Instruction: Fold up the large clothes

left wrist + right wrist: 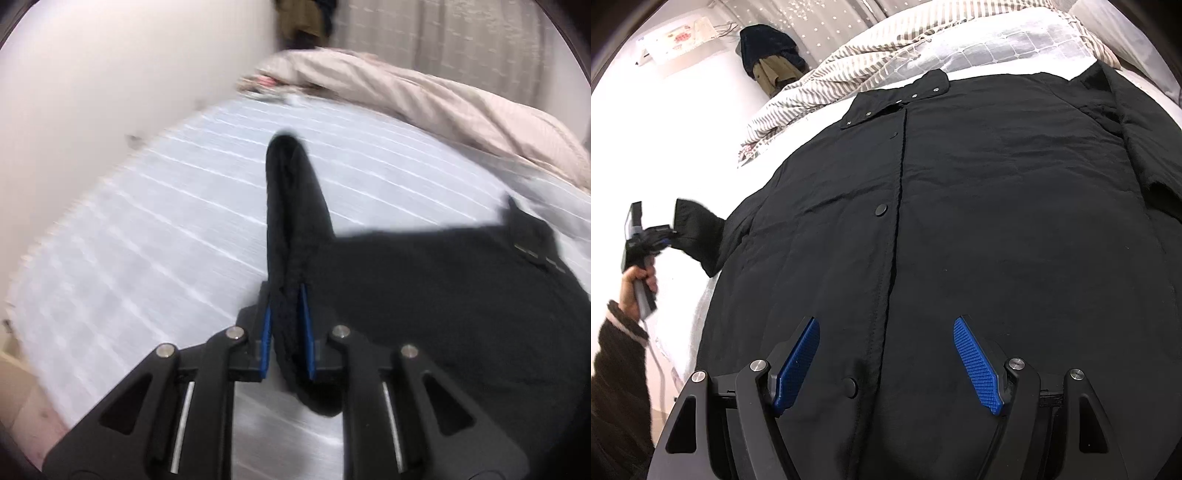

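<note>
Left gripper (287, 328) — blue pads clamped on the black sleeve (291, 221), which runs away from the camera above the pale striped mattress (147, 240). Black coat body (443, 295) lies at right. Crumpled beige bedding (424, 107) beyond — blurred, probably a duvet.

Left wrist view: bare mattress (155, 229) open from 9 to 12 o'clock; rumpled duvet (424, 99) blocks 1 to 2; black coat (461, 295) fills 3 to 5.

Left view motion-blurred — coat (960, 221) hem cut off behind right claw (886, 365).
</note>
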`<state>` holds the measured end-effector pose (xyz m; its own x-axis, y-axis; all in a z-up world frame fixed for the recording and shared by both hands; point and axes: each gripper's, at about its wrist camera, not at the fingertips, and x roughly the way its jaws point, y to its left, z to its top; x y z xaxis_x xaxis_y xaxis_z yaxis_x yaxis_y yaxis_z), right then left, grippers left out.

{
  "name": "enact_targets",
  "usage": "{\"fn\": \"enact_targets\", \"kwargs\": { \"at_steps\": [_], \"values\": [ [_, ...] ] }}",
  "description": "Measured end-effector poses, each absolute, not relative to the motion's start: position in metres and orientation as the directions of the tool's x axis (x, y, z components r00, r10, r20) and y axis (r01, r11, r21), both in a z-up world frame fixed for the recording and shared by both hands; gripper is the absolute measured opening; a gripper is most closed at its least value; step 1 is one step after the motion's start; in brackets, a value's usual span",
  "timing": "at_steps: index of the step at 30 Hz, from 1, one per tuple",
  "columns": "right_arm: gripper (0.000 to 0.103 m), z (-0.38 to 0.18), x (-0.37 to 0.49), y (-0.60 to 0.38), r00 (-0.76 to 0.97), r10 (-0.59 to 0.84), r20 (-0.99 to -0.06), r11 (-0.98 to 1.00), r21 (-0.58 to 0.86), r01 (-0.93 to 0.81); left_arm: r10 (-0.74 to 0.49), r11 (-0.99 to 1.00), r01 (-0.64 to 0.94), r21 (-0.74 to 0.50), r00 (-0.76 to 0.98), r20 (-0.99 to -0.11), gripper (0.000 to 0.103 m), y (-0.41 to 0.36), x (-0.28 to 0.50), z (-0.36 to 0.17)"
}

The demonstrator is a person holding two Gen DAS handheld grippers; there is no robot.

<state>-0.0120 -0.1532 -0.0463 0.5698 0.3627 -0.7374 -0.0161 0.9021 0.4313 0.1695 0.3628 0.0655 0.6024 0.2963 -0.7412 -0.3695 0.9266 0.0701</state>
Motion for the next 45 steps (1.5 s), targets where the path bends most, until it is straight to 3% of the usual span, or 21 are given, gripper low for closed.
{"fn": "enact_targets", "kwargs": {
  "at_steps": [2, 4, 5, 9, 16, 18, 20, 22, 24, 26, 27, 28, 29, 31, 33, 35, 37, 38, 42, 45],
  "values": [
    [0.076, -0.047, -0.012, -0.151, 0.568, 0.358, -0.741, 0.905, 0.424, -0.017, 0.418, 0.874, -0.463, 0.150, 0.556, -0.718, 0.032, 0.397, 0.169, 0.069],
    [0.076, -0.048, -0.012, -0.149, 0.566, 0.358, -0.743, 0.906, 0.422, -0.019, 0.494, 0.821, -0.538, 0.190, 0.503, -0.710, 0.062, 0.429, 0.164, 0.069],
    [0.076, -0.048, -0.012, -0.148, 0.567, 0.359, -0.742, 0.906, 0.423, -0.020, 0.495, 0.807, -0.566, 0.171, 0.489, -0.719, 0.067, 0.447, 0.156, 0.067],
    [0.076, -0.045, -0.014, -0.143, 0.575, 0.361, -0.734, 0.909, 0.415, -0.040, 0.348, 0.802, -0.596, -0.042, 0.523, -0.778, 0.077, 0.492, 0.123, 0.046],
    [0.076, -0.047, -0.013, -0.130, 0.571, 0.348, -0.743, 0.922, 0.383, -0.062, -0.031, 0.695, -0.622, -0.362, 0.476, -0.879, 0.077, 0.497, 0.110, -0.040],
    [0.076, -0.048, -0.013, -0.128, 0.573, 0.340, -0.746, 0.925, 0.374, -0.062, -0.101, 0.642, -0.643, -0.417, 0.469, -0.877, 0.070, 0.496, 0.111, -0.062],
    [0.076, -0.050, -0.012, -0.127, 0.573, 0.321, -0.754, 0.933, 0.358, -0.051, -0.030, 0.627, -0.645, -0.437, 0.541, -0.840, 0.057, 0.494, 0.109, -0.056],
    [0.076, -0.052, -0.012, -0.127, 0.570, 0.309, -0.762, 0.936, 0.351, -0.038, 0.004, 0.625, -0.650, -0.433, 0.557, -0.831, 0.029, 0.495, 0.113, -0.052],
    [0.076, -0.055, -0.012, -0.131, 0.566, 0.302, -0.767, 0.936, 0.351, -0.024, 0.064, 0.622, -0.673, -0.401, 0.553, -0.831, 0.014, 0.497, 0.114, -0.049],
    [0.076, -0.058, -0.013, -0.135, 0.564, 0.296, -0.771, 0.938, 0.347, -0.017, 0.136, 0.623, -0.689, -0.370, 0.562, -0.816, 0.012, 0.495, 0.112, -0.043],
    [0.076, -0.059, -0.013, -0.137, 0.564, 0.288, -0.774, 0.940, 0.342, -0.011, 0.205, 0.632, -0.711, -0.308, 0.537, -0.818, 0.011, 0.488, 0.113, -0.038],
    [0.076, -0.060, -0.014, -0.139, 0.563, 0.284, -0.776, 0.941, 0.339, -0.008, 0.300, 0.631, -0.747, -0.208, 0.482, -0.823, 0.000, 0.487, 0.114, -0.038],
    [0.076, -0.060, -0.014, -0.141, 0.564, 0.280, -0.777, 0.942, 0.335, -0.005, 0.479, 0.601, -0.799, -0.012, 0.373, -0.794, 0.000, 0.480, 0.115, -0.035],
    [0.076, -0.060, -0.015, -0.145, 0.565, 0.275, -0.778, 0.943, 0.331, -0.002, 0.555, 0.611, -0.788, 0.080, 0.355, -0.752, 0.000, 0.472, 0.117, -0.034],
    [0.076, -0.058, -0.016, -0.148, 0.569, 0.268, -0.777, 0.946, 0.325, -0.003, 0.478, 0.663, -0.747, 0.037, 0.385, -0.789, 0.005, 0.468, 0.115, -0.038],
    [0.076, -0.054, -0.020, -0.154, 0.589, 0.255, -0.767, 0.948, 0.317, 0.002, 0.445, 0.688, -0.726, 0.017, 0.403, -0.799, 0.019, 0.457, 0.112, -0.037],
    [0.078, -0.050, -0.022, -0.160, 0.609, 0.229, -0.759, 0.954, 0.300, 0.015, 0.415, 0.716, -0.698, 0.007, 0.418, -0.808, 0.063, 0.443, 0.106, -0.034],
    [0.078, -0.049, -0.023, -0.164, 0.616, 0.214, -0.758, 0.957, 0.289, 0.023, 0.408, 0.726, -0.688, 0.006, 0.424, -0.809, 0.070, 0.438, 0.102, -0.030],
    [0.082, -0.043, -0.024, -0.177, 0.640, 0.143, -0.755, 0.971, 0.231, 0.055, 0.348, 0.781, -0.625, -0.019, 0.459, -0.818, 0.081, 0.407, 0.092, -0.016],
    [0.082, -0.039, -0.026, -0.189, 0.668, 0.062, -0.742, 0.984, 0.159, 0.085, 0.274, 0.819, -0.572, -0.048, 0.463, -0.843, 0.082, 0.379, 0.094, -0.009]
  ]
}}
